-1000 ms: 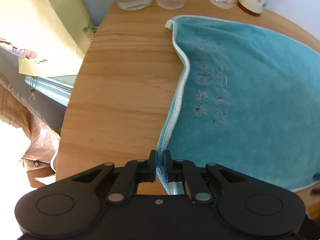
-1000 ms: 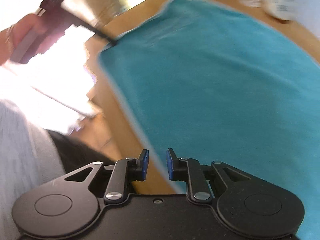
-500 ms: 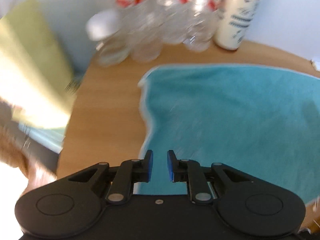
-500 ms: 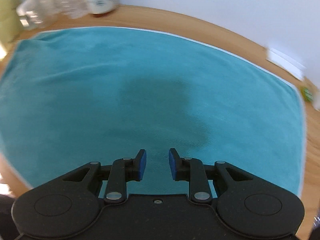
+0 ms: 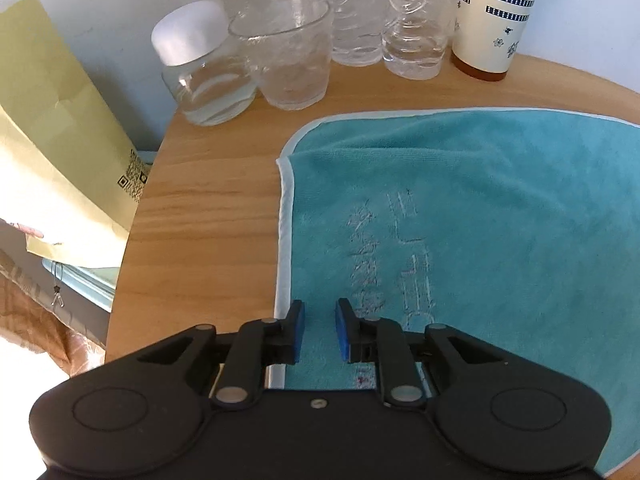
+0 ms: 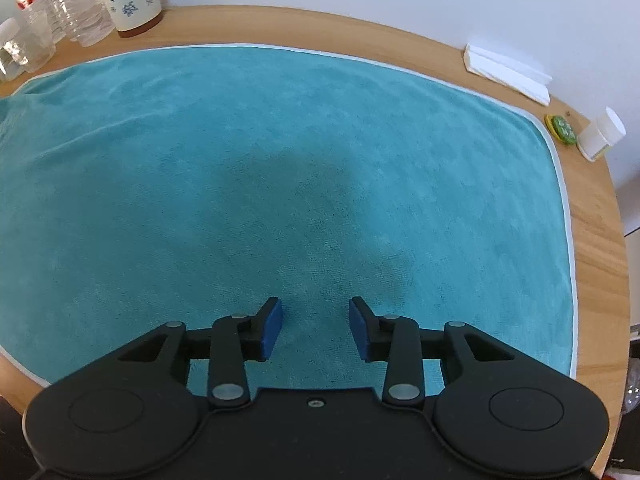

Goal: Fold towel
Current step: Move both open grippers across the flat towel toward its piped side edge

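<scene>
Towel (image 6: 280,168) is lying spread on the bench (image 5: 208,216). Left tool (image 5: 319,330) is hovering slightly parted, seemingly empty; right tool (image 6: 315,328) is gaping wider, gripping nothing.

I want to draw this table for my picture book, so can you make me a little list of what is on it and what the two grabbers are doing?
towel: teal towel with a white edge, spread flat on the table
table: round wooden table
left gripper: open, fingers above the towel's left edge, holding nothing
right gripper: open, over the middle of the towel, holding nothing
back left: glass jar, plastic cup, water bottles, patterned cup
back right: white folded paper, green lid, small white bottle
fold: not started
</scene>
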Motion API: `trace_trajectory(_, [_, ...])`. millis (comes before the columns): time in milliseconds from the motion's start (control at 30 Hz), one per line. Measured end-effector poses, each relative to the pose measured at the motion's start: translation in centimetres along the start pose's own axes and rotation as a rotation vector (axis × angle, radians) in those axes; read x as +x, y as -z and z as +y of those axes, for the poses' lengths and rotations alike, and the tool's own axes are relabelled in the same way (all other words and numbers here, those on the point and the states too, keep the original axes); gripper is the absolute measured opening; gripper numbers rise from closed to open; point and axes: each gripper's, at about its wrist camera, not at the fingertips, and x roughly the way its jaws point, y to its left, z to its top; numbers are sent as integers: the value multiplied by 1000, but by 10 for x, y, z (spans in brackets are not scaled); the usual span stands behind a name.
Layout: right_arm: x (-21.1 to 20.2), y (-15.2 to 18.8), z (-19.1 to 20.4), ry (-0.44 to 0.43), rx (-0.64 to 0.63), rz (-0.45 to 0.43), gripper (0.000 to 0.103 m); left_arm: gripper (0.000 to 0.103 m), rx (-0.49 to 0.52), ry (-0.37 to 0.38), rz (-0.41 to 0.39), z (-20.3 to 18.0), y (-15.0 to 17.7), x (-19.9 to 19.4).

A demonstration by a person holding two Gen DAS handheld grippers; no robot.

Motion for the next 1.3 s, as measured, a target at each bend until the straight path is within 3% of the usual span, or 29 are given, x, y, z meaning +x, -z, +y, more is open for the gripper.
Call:
trace_trajectory(67, [-4,-7,4,1,-23,-7,42,17,-26,7,4,1,-4,-2])
trace_trajectory(233, [-20,-46,26,-65,-105,-91,42,17,-47,83,-116,-3,-27,-19])
trace_trajectory(367, [-16,-67,46,-77,-156,-100,42,17,-90,89,-183,-7,-55,-11])
trace_trajectory(533, [-12,-63,45,-71,-148,-79,42,17,-126,65,-189,-10,-89,18])
trace_trajectory(633, [-14,-56,32,-59,-103,-67,42,17,-147,18,-161,-6,-100,36])
trace_trajectory(833, [-12,-43,10,-37,-7,-41,42,17,-136,9,-131,-5,-105,55])
trace_trajectory(1300, [-17,-31,3,-15,18,-49,42,17,-80,-46,-219,-20,-113,64])
